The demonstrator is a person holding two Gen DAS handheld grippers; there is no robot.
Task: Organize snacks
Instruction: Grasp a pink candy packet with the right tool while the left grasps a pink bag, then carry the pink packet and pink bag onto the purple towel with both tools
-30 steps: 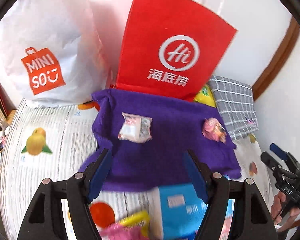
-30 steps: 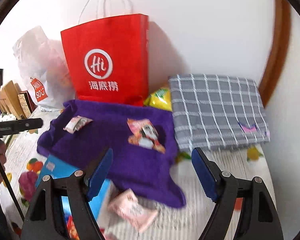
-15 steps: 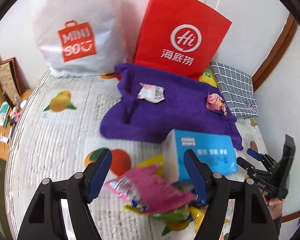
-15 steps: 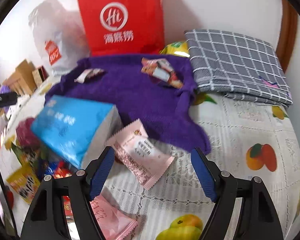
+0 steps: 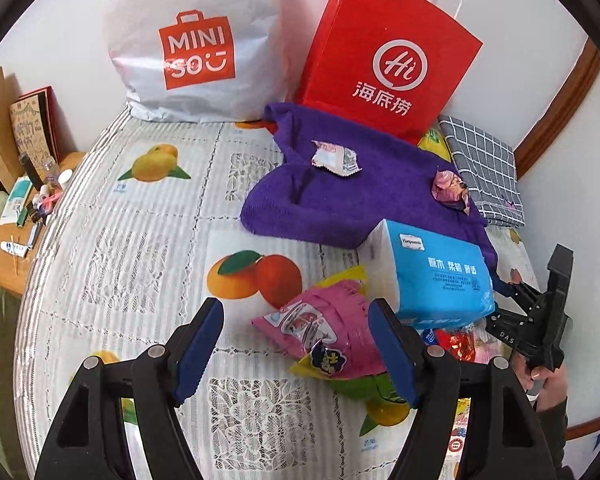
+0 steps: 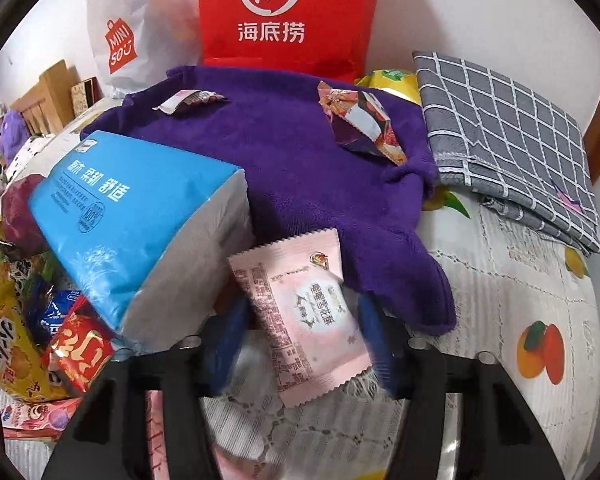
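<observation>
Right wrist view, nearest first: the right gripper (image 6: 300, 332) straddles a pale pink snack packet (image 6: 304, 312) lying on the bench; its jaws have just been closing and look blurred, and whether they press the packet yet cannot be told. Left wrist view: the left gripper (image 5: 296, 352) hangs with jaws half open and empty above a pink snack bag (image 5: 332, 332). Beside it, loose snacks crowd around a blue tissue pack (image 5: 436, 276). Farther off, a purple towel (image 6: 284, 152) carries just two sweets. Judging by this, sorting has barely begun.

Pale pink snack packet (image 6: 308, 316) lies flat beside purple towel (image 6: 284, 168).
</observation>
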